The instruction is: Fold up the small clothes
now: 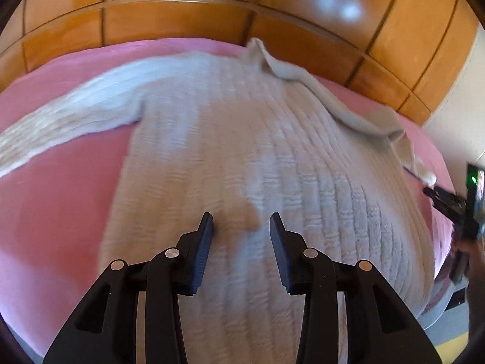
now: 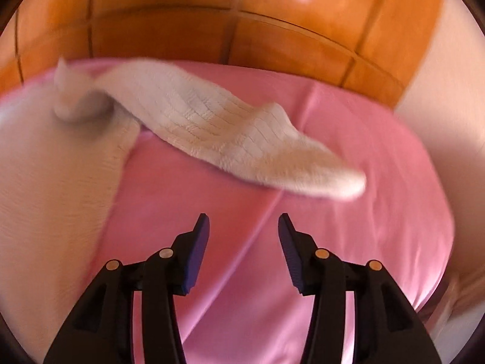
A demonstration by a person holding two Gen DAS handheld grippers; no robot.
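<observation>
Your left gripper (image 1: pixel 241 223) hangs right over the middle of the sweater (image 1: pixel 230 151), fingers apart, nothing between them. From this camera you get the whole knitted body, ribbed and pale, spread flat on the pink bed sheet (image 1: pixel 57 200), with one sleeve (image 1: pixel 60 115) running out long to the left edge of the frame. Up top the collar (image 1: pixel 257 51) is bunched, and the other sleeve lies folded back along the sweater's right edge. Far right in this view you catch the right gripper (image 1: pixel 445 203) as a dark shape near that sleeve's cuff, too cropped to read there.

Switch to the right wrist camera and the picture changes: your right gripper (image 2: pixel 244 224) is over bare sheet (image 2: pixel 242 273), fingers spread, holding nothing. Here the sleeve (image 2: pixel 230 133) shows clearly, stretching diagonally from the bunched collar (image 2: pixel 72 100) down toward the right, its cuff (image 2: pixel 342 185) lying just ahead of your fingertips and a little to the right. The sweater's body fills only the left margin, blurred.

Edges now. The wooden headboard (image 1: pixel 182 21) curves behind the bed in both views, close behind the collar. On the left of the sweater there's a wide band of open pink sheet below the long sleeve. On the right, open sheet lies beneath and beyond the cuff, with a crease (image 2: pixel 263 221) running through it, before the bed's edge drops off toward the pale wall (image 2: pixel 439 106).
</observation>
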